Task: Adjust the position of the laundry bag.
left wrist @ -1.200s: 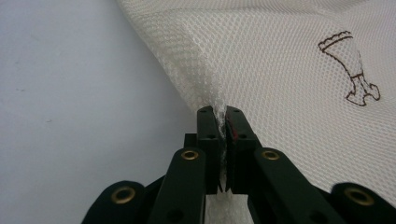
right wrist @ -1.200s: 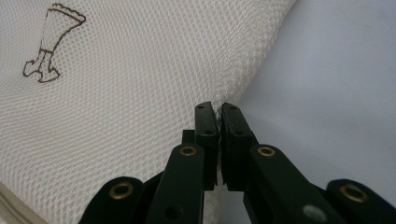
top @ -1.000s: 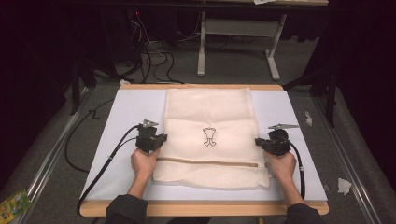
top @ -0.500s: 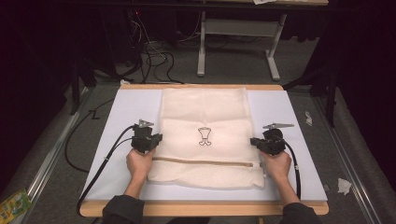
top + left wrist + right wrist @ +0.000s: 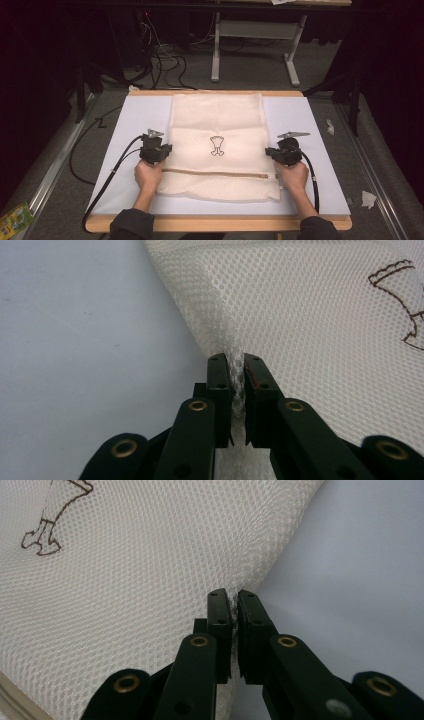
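One cream mesh laundry bag (image 5: pixel 217 145) with a brown zip lies mid-bench on one white mat (image 5: pixel 125 130). Two black grippers: the left gripper (image 5: pixel 239 385) pinches the bag's left edge, its jaws just easing apart. The right gripper (image 5: pixel 233 625) pinches the right edge, jaws likewise easing.

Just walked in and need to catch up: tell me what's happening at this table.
A person is handling a cream mesh laundry bag lying on a white table. The left tongs pinch its left edge and the right tongs its right edge; both jaw pairs have just been easing open, mesh between them. The near part is folded over.

White mat (image 5: pixel 135 120), wooden table (image 5: pixel 220 223), paper scrap (image 5: pixel 368 199), floor cables (image 5: pixel 165 62)
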### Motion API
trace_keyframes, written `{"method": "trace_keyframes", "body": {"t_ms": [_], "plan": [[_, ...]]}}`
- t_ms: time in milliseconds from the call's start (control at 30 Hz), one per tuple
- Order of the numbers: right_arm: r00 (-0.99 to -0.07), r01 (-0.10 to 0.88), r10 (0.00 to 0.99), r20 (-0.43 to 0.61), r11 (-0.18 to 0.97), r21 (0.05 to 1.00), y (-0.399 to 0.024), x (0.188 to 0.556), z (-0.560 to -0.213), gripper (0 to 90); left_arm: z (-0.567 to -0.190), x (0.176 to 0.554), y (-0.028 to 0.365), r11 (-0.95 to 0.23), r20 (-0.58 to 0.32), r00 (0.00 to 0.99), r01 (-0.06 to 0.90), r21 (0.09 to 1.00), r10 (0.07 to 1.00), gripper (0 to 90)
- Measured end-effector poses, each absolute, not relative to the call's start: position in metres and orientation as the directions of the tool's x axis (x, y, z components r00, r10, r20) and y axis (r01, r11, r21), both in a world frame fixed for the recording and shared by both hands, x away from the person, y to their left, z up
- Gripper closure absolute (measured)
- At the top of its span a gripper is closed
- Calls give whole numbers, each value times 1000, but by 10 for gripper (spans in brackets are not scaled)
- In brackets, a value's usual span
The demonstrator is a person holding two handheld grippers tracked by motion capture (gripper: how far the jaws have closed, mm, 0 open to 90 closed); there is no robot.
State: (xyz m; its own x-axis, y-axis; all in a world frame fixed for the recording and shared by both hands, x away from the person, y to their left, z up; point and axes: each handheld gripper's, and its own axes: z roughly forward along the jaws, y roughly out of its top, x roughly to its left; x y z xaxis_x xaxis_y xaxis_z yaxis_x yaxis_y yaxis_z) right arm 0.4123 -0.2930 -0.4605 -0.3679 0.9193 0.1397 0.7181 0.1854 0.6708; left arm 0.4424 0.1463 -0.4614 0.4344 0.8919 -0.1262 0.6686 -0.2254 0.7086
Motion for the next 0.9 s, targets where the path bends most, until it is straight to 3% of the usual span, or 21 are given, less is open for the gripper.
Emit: {"method": "trace_keyframes", "body": {"t_ms": [367,567,633,733,900], "plan": [[-364,719,923,127,192,668,-291,412,-462,849,-464,442,145,-233,-115,434,667,707,894,793],[-363,714,924,120,192,674,-291,412,-463,818,-465,442,144,-242,-96,432,661,711,897,699],[-354,715,927,120,186,674,-291,412,-464,784,-464,441,144,-244,-91,432,657,714,897,654],[-349,714,930,114,185,676,-292,411,-465,645,-463,439,143,-244,-83,434,643,726,897,623],[-349,702,933,92,195,685,-290,409,-466,571,-464,437,142,-252,-64,429,639,727,901,564]]}}
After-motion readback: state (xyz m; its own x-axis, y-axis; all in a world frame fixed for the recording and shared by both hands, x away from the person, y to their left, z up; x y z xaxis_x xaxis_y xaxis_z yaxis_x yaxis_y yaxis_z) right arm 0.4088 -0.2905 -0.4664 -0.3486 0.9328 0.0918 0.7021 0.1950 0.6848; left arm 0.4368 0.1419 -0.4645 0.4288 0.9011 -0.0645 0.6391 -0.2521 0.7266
